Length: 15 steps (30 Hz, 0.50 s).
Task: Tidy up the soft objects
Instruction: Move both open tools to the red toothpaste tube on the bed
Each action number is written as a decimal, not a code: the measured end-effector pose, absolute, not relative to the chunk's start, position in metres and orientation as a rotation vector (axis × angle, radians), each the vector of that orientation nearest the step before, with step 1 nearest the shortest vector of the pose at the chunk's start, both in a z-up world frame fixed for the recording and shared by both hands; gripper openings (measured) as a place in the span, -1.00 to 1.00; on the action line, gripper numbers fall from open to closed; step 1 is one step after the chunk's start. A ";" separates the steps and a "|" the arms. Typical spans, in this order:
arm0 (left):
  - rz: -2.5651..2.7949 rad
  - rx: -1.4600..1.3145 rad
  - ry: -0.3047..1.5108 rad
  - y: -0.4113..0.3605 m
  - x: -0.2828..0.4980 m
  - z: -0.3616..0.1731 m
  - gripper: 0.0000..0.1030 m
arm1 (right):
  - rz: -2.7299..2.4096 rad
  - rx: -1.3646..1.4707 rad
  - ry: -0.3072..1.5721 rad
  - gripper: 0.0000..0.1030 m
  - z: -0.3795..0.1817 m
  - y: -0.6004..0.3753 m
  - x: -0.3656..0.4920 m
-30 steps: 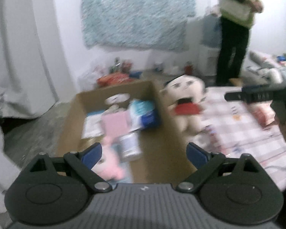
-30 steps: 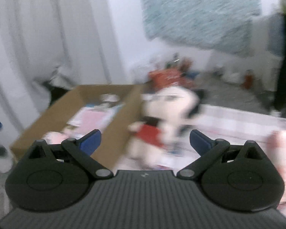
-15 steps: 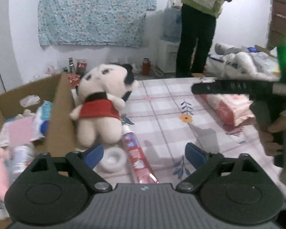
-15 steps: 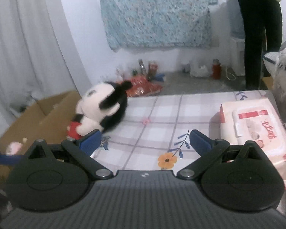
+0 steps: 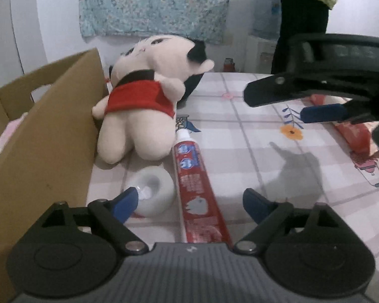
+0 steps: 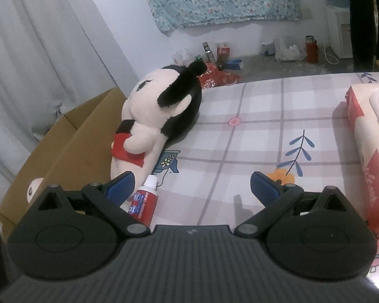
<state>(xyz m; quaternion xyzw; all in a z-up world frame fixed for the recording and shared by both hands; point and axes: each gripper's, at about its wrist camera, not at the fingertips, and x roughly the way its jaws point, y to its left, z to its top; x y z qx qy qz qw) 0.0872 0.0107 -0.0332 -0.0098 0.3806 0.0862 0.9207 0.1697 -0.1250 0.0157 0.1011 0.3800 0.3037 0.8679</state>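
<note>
Each matte black plastic gripper, left (image 5: 190,203) and right (image 6: 192,186), carries blue-padded fingers (image 5: 125,203) on silver-pinned linkages ahead of a ribbed grey body.

The left gripper (image 5: 190,200) is dropping away from above the cardboard box (image 5: 45,136) toward the checked tablecloth (image 5: 242,136), its jaws having just been closing a little with nothing gripped between them, though they are standing wide; the red toothpaste tube (image 5: 197,189) and the white tape roll (image 5: 154,189), earlier distant, are now lying close below its fingers; the plush doll (image 5: 141,106) is filling more of the left wrist view; the right gripper (image 6: 190,188) is sinking toward the cloth too, crossing the left view much nearer, and the wet-wipes pack (image 6: 369,151) is sliding to its right edge
</note>
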 end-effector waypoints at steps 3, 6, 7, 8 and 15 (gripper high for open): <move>0.158 -0.015 0.774 0.016 0.089 -0.031 0.57 | 0.644 0.210 0.809 0.91 0.014 -0.129 0.168; 0.122 0.024 0.766 0.013 0.085 -0.030 0.53 | 0.647 0.218 0.835 0.91 0.011 -0.132 0.169; 0.111 0.044 0.766 0.011 0.084 -0.029 0.47 | 0.652 0.223 0.843 0.91 0.009 -0.133 0.169; 0.109 0.056 0.764 0.009 0.083 -0.029 0.35 | 0.649 0.228 0.855 0.91 0.006 -0.134 0.169; 0.033 0.167 0.759 -0.025 0.085 -0.034 0.21 | 0.635 0.167 0.903 0.91 -0.007 -0.137 0.163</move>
